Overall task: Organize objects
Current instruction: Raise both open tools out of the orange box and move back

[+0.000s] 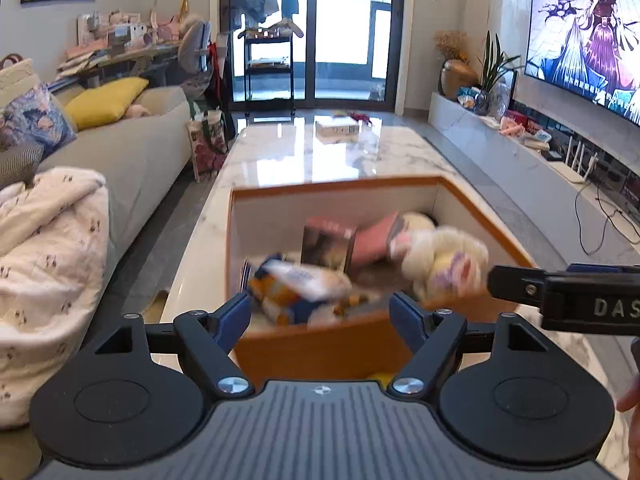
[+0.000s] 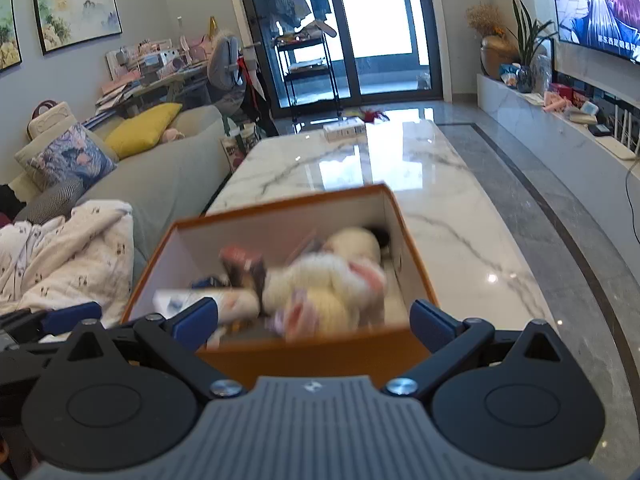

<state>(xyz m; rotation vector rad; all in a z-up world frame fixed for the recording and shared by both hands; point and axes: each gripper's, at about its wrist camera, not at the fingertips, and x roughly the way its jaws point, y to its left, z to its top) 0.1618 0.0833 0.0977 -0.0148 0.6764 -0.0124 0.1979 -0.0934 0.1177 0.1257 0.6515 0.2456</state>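
Both the left gripper (image 1: 318,312) and right gripper (image 2: 314,324) gape empty over the box (image 1: 320,350); its soft, light plush toy (image 1: 444,264) should squash easily if pinched mid-body.

both wrist views look down, close — sharing the orange box (image 1: 320,344).

Left gripper (image 1: 320,316): black linkage arms, blue pads on the fingers (image 1: 234,320), which sit at 10 and 2 o'clock from the housing.
Left housing (image 1: 320,432): grey ribbed plate with a small white emblem at its 12 o'clock edge; a black round disc on each side.
Left screws: silver round heads at the arm pivots, smaller ones further out.
Right gripper (image 2: 314,320): same build, black arms, blue pads, grey ribbed housing, silver pivot screws.
Right gripper from the left camera: black bar at 3 o'clock, white letters "DAS", one small screw, blue part behind.
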